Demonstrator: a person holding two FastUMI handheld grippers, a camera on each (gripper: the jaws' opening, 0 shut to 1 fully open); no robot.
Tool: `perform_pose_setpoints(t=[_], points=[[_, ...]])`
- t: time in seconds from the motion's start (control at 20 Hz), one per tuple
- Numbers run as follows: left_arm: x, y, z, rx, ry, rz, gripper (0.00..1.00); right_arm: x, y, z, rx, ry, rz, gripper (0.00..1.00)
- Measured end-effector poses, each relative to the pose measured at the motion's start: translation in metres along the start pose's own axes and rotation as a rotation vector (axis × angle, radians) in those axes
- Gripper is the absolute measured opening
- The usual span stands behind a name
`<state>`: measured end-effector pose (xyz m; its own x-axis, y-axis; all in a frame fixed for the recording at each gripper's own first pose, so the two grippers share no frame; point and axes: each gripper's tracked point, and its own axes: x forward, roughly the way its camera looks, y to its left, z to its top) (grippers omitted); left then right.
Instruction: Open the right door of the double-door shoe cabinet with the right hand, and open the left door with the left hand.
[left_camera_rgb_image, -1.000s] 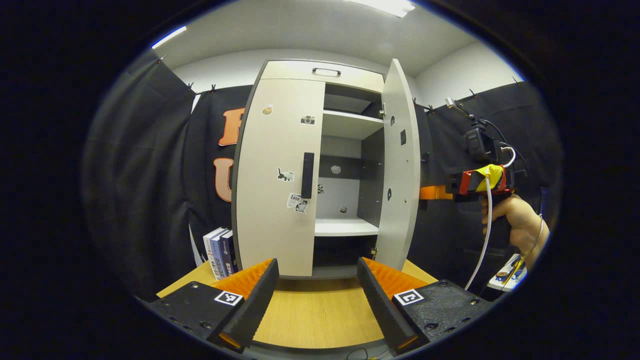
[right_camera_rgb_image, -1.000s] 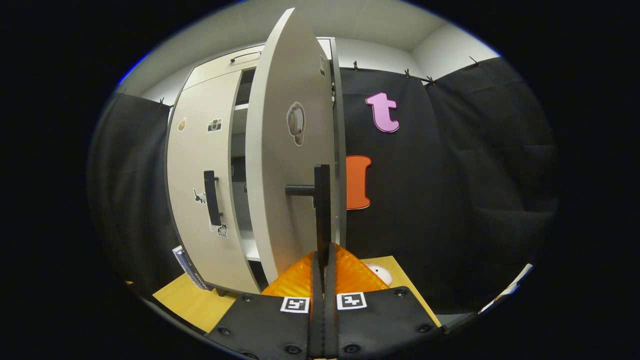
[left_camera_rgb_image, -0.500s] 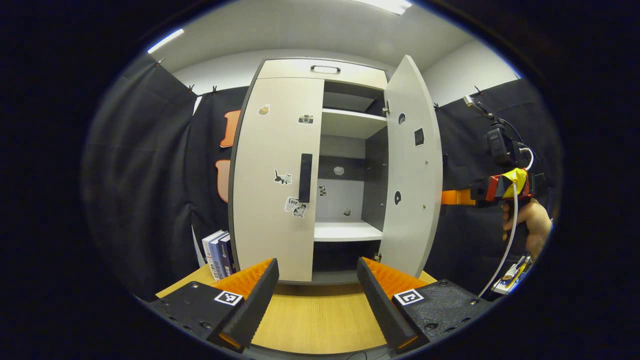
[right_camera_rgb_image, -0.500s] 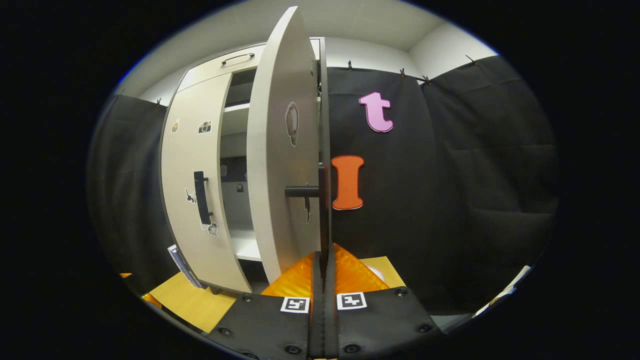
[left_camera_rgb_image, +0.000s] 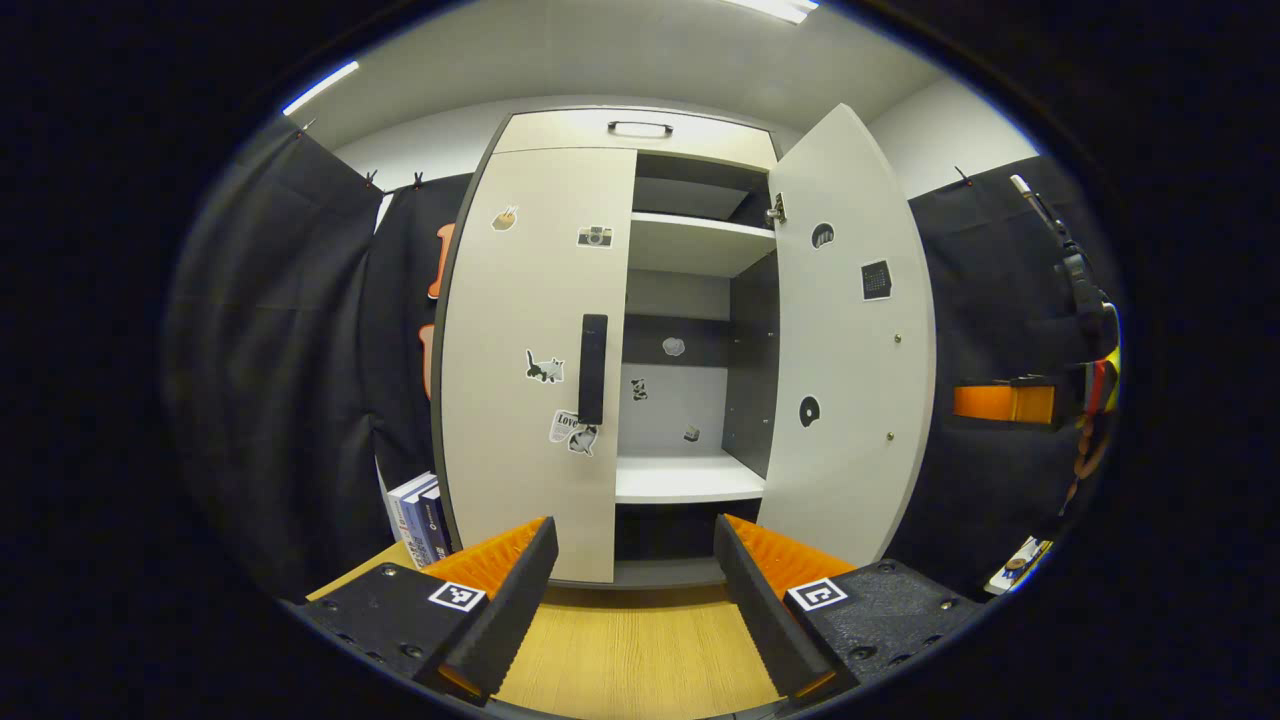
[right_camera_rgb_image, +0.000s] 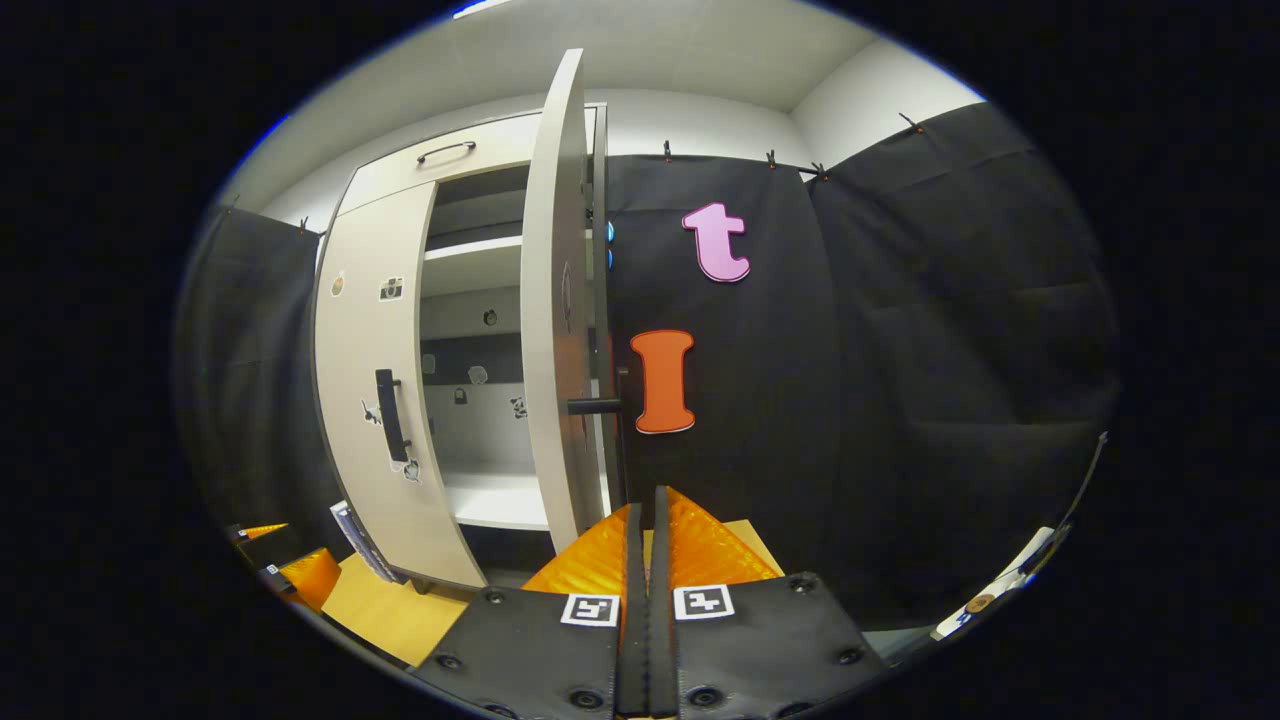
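Observation:
The pale shoe cabinet has its left door (left_camera_rgb_image: 520, 340) closed, with a dark vertical handle (left_camera_rgb_image: 592, 368). My left gripper (left_camera_rgb_image: 632, 525) is open and empty, low in front of the cabinet's base and apart from that handle. The right door (left_camera_rgb_image: 850, 340) stands swung wide, baring the shelves (left_camera_rgb_image: 690, 478). In the right gripper view I see this right door (right_camera_rgb_image: 550, 330) edge-on, with its handle (right_camera_rgb_image: 621, 430) just beyond and slightly left of my right gripper (right_camera_rgb_image: 645, 500), whose fingers are shut together. The right gripper (left_camera_rgb_image: 1000, 402) also appears past the door's edge.
The cabinet stands on a wooden table (left_camera_rgb_image: 630, 650). Books (left_camera_rgb_image: 418, 515) lean at its left side. A closed drawer with a handle (left_camera_rgb_image: 640, 128) tops the cabinet. Black cloth walls enclose the booth. A small white object (left_camera_rgb_image: 1020, 565) lies at the far right.
The right door has swung wider open as my right gripper moved right. The door handle now sits farther from the right fingertips. My left gripper drifted slightly closer to the cabinet, still open.

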<state>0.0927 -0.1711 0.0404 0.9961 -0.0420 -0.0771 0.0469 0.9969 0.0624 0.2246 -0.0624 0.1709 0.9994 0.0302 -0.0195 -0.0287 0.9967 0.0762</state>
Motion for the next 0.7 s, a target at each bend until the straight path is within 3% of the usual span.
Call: perform_pose_setpoints(t=[0.3, 0.35, 0.5, 0.7], points=[[0.071, 0.017, 0.036, 0.017, -0.047, 0.034, 0.95, -0.003, -0.006, 0.007, -0.035, -0.045, 0.006, 0.08], [0.084, 0.022, 0.044, 0.027, -0.058, 0.042, 0.94, -0.004, -0.002, 0.007, -0.026, -0.048, 0.028, 0.12], [0.123, 0.031, 0.064, 0.067, -0.078, 0.069, 0.97, -0.008, 0.001, 0.004, -0.007, -0.040, 0.047, 0.63], [0.165, 0.030, 0.072, 0.064, -0.079, 0.075, 0.94, -0.010, -0.011, 0.006, -0.031, -0.054, 0.005, 0.98]])
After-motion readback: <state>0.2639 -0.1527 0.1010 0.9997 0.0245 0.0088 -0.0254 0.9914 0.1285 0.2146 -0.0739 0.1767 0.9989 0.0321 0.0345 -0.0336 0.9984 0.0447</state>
